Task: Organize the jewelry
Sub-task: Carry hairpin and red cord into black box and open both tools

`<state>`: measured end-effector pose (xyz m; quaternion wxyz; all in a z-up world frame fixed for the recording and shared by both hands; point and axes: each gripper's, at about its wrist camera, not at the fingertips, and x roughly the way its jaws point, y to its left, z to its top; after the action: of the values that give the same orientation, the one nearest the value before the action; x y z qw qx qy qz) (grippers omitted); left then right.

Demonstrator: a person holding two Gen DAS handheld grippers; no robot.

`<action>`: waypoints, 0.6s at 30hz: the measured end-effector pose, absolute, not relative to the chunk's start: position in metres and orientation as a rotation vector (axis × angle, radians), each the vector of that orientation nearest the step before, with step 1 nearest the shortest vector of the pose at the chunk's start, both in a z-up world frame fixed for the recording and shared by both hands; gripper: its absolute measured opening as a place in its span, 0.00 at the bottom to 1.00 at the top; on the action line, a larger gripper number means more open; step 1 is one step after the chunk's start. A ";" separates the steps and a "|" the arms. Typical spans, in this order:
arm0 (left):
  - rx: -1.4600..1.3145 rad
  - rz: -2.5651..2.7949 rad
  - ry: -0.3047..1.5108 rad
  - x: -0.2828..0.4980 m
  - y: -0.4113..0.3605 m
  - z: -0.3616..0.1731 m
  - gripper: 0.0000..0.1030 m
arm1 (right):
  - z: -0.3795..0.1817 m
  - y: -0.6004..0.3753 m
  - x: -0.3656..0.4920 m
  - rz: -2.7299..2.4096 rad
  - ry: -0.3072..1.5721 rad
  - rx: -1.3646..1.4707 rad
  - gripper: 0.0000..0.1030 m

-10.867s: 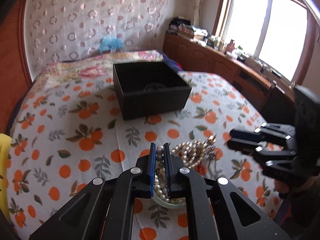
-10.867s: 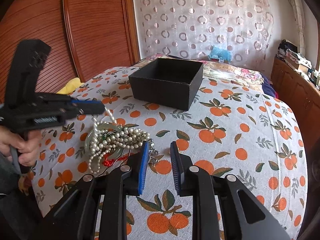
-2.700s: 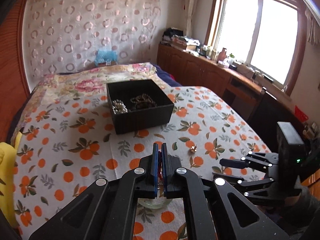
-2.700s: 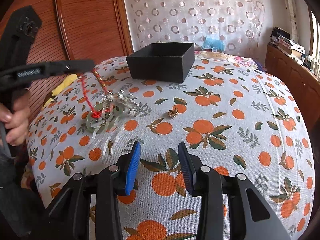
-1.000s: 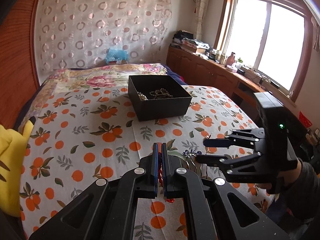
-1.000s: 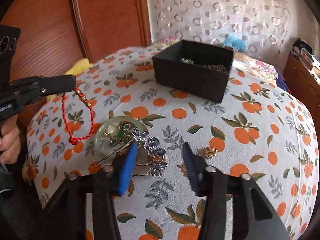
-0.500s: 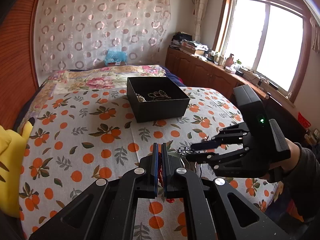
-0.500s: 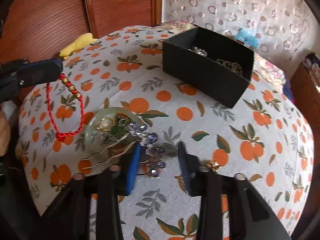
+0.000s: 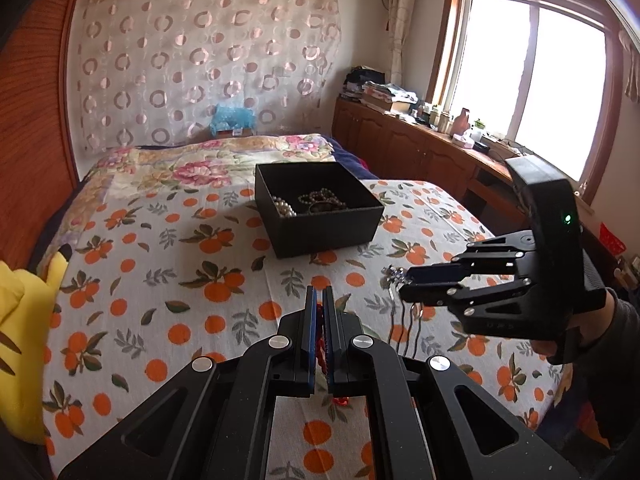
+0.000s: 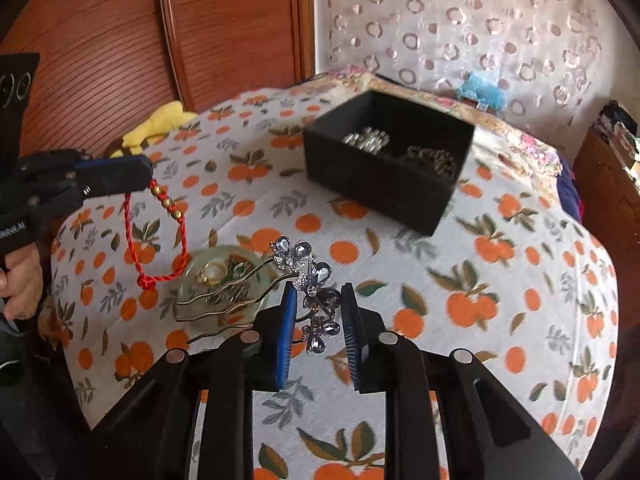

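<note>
On the bed: a bedspread printed with oranges and leaves carries everything, with a floral quilt folded beyond it
Black box: open-topped and upright, well beyond the two grippers toward the curtain; its near wall is plain black
Box contents: a heap of pale pearl beads against the left wall in the left wrist view, and a darker beaded strand coiled across the middle and right
Green dish: a shallow pale-green round dish on the spread, near the right gripper and well short of the box
Dish contents: a gold-toned ring and small green pieces, too tangled to tell apart
Left gripper: jaws pressed nearly together, pinching the red cord bracelet, which hangs in a loop with gold beads just under the fingertips, clear of the dish
Right gripper: jaws narrowed around the crystal flower head of the hairpin; whether the pads actually press on it cannot be told
Hairpin prongs: wavy gold-toned prongs reach left over the dish
Yellow plush toy: at the left edge of the bed
</note>
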<state>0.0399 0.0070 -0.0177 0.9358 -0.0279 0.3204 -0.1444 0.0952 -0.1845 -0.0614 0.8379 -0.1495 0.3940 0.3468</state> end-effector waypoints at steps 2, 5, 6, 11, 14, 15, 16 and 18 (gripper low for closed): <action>-0.054 -0.291 0.645 0.045 0.007 -0.013 0.02 | -0.055 -0.188 0.101 0.724 0.818 -0.311 0.24; -0.050 -0.283 0.629 0.052 0.007 -0.008 0.02 | -0.045 -0.192 0.112 0.710 0.794 -0.289 0.24; -0.045 -0.279 0.624 0.054 0.007 -0.005 0.02 | -0.041 -0.193 0.117 0.706 0.784 -0.279 0.24; -0.028 -0.266 0.609 0.066 0.006 0.001 0.02 | -0.030 -0.195 0.143 0.672 0.756 -0.245 0.24; -0.020 -0.258 0.600 0.075 0.005 0.006 0.02 | -0.025 -0.194 0.161 0.648 0.744 -0.221 0.24; -0.016 -0.254 0.598 0.078 0.005 0.008 0.02 | -0.023 -0.193 0.168 0.641 0.740 -0.212 0.24; -0.013 -0.252 0.595 0.080 0.005 0.010 0.02 | -0.021 -0.193 0.172 0.637 0.738 -0.206 0.24; -0.006 -0.250 0.592 0.086 0.004 0.013 0.02 | -0.017 -0.191 0.185 0.617 0.728 -0.196 0.24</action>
<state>0.0865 0.0043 0.0129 0.9488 -0.0031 0.2911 -0.1230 0.1854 -0.1911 -0.0175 0.8837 -0.0941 0.3498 0.2963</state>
